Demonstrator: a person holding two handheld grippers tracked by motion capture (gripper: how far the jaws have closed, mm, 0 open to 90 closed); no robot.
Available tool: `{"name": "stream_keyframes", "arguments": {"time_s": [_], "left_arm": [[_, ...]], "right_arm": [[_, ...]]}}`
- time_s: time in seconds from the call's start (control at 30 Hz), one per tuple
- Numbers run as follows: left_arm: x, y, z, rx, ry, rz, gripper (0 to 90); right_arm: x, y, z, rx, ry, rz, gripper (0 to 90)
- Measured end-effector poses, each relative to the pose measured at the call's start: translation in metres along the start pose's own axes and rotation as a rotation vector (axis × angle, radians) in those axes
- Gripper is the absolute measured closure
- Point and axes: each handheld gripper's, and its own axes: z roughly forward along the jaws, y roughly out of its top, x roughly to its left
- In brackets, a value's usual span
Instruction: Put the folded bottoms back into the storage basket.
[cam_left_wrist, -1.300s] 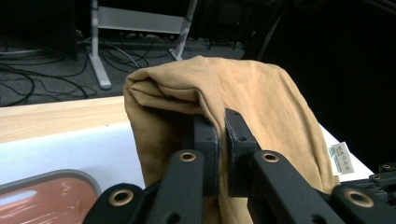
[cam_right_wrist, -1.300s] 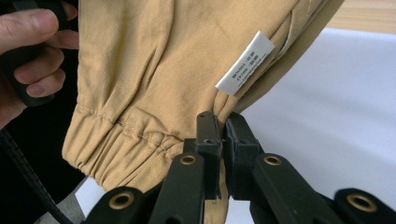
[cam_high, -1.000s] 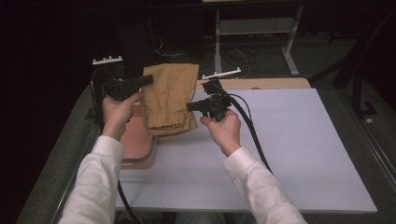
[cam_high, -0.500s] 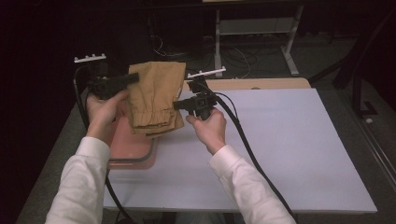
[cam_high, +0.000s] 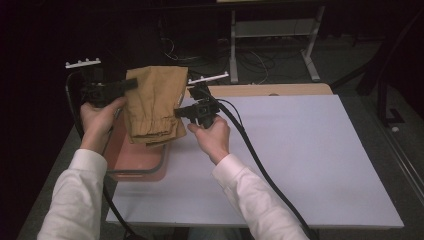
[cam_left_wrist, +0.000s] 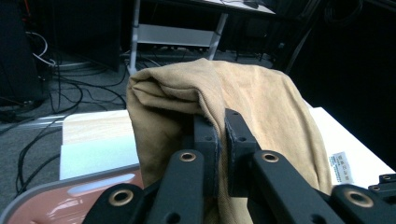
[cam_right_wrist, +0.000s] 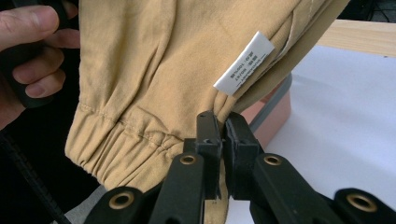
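Both grippers clamped on the tan folded garment (cam_high: 154, 104): left gripper (cam_left_wrist: 219, 140) pinches its folded edge, right gripper (cam_right_wrist: 223, 135) the hem near the white care label (cam_right_wrist: 243, 63). Garment hangs in the air above the pink bin (cam_high: 135, 160) at the left edge of the white surface (cam_high: 310, 160). Lift done; lowering and release remain. What little of the bin's inside is visible looks empty.

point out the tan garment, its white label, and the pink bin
tan garment (cam_high: 155, 102), high view, middle of the folded cloth.
white label (cam_right_wrist: 243, 63), right gripper view, centre of the tag.
pink bin (cam_high: 131, 159), high view, bare inside floor.
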Motion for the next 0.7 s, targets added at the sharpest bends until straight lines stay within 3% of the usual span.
{"name": "stream_keyframes", "arguments": {"time_s": [0.7], "left_arm": [[0.027,-0.01,-0.014,0.001,0.046,-0.013,85.7]], "right_arm": [[0.012,-0.002,0.036,0.013,0.028,-0.008,84.7]]}}
